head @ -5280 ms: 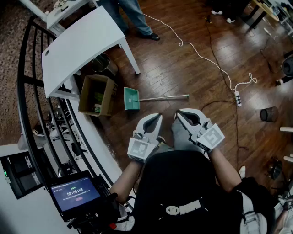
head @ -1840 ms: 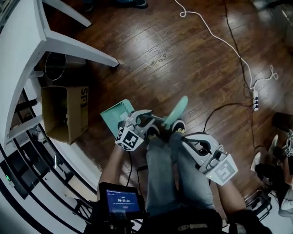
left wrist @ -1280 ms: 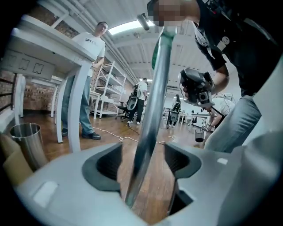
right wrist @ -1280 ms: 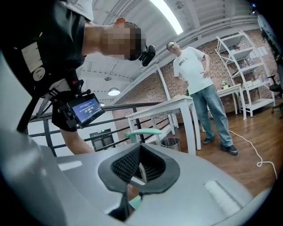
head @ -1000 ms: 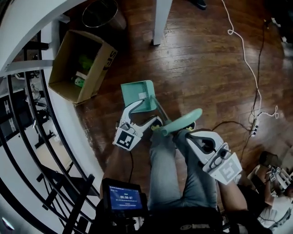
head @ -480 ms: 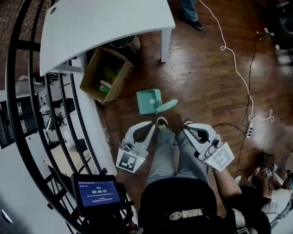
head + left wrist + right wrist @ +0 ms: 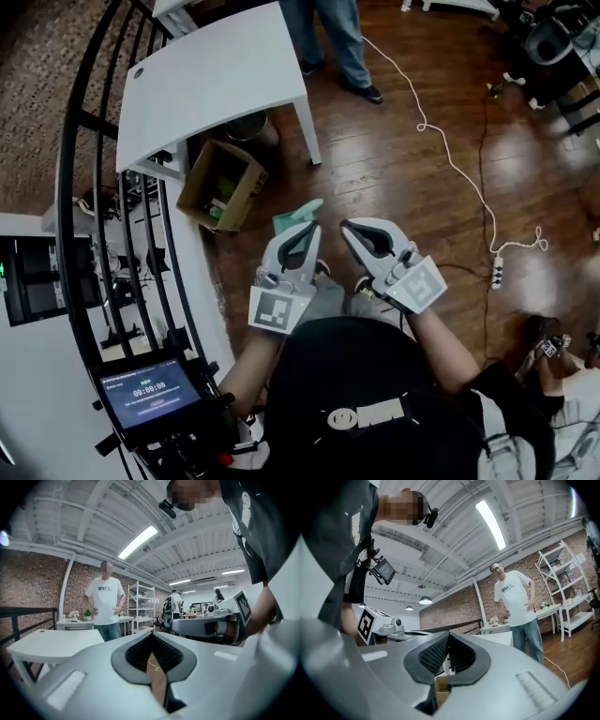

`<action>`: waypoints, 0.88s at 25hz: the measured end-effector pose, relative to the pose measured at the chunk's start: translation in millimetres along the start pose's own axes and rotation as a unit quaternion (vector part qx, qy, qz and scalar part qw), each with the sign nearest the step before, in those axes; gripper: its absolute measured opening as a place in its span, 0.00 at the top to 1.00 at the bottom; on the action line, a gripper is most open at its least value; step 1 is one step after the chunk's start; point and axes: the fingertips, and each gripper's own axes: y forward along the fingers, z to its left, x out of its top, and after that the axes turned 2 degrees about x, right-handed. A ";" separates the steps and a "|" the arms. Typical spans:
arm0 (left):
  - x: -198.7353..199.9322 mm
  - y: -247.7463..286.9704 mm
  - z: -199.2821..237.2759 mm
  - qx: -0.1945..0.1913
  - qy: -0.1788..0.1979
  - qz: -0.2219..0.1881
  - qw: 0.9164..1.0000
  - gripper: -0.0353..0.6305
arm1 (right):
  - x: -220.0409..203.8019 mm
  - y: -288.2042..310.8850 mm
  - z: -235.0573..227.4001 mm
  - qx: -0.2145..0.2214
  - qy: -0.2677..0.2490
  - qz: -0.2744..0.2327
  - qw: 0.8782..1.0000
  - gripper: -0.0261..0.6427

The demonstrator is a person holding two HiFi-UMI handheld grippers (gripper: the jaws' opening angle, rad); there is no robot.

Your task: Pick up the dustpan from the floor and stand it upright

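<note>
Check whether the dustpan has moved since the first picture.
Yes. The dustpan lay flat, handle stretching away from the cardboard box; now it stands upright beside that box.

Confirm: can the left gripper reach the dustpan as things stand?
Probably not directly: the left gripper is held level with jaws shut, the dustpan on the floor beyond. Nothing blocks it, though.

Teal dustpan [image 7: 289,220] at centre, brown cardboard box [image 7: 194,185] left of it, white table [image 7: 211,89] upper left, dark brown plank floor [image 7: 394,122].
</note>
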 end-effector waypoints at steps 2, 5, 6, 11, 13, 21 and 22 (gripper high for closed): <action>9.1 0.9 -22.8 -0.008 0.007 -0.005 1.000 0.92 | 6.6 -14.2 6.8 -0.003 -0.005 0.000 1.000 0.96; 10.2 7.9 -31.8 -0.016 0.015 -0.005 1.000 0.92 | 5.8 -18.6 0.5 -0.009 -0.006 0.003 1.000 0.96; 10.6 10.3 -32.4 -0.016 0.017 -0.006 1.000 0.92 | 5.4 -18.8 -2.5 -0.012 -0.006 0.003 1.000 0.96; 10.4 14.1 -33.6 -0.020 0.024 -0.004 0.999 0.92 | 1.1 -20.6 -10.7 -0.027 -0.007 0.015 1.000 0.96; 11.7 13.9 -32.9 -0.019 0.020 -0.009 1.000 0.92 | 1.1 -20.7 -10.8 -0.031 -0.006 0.017 0.999 0.96; 13.5 12.3 -32.5 -0.013 0.015 -0.018 1.000 0.92 | 2.6 -17.4 -6.3 -0.014 -0.016 0.013 1.000 0.96; 13.9 12.4 -32.8 -0.014 0.020 -0.018 1.000 0.92 | 2.3 -17.0 -6.2 -0.013 -0.016 0.015 1.000 0.96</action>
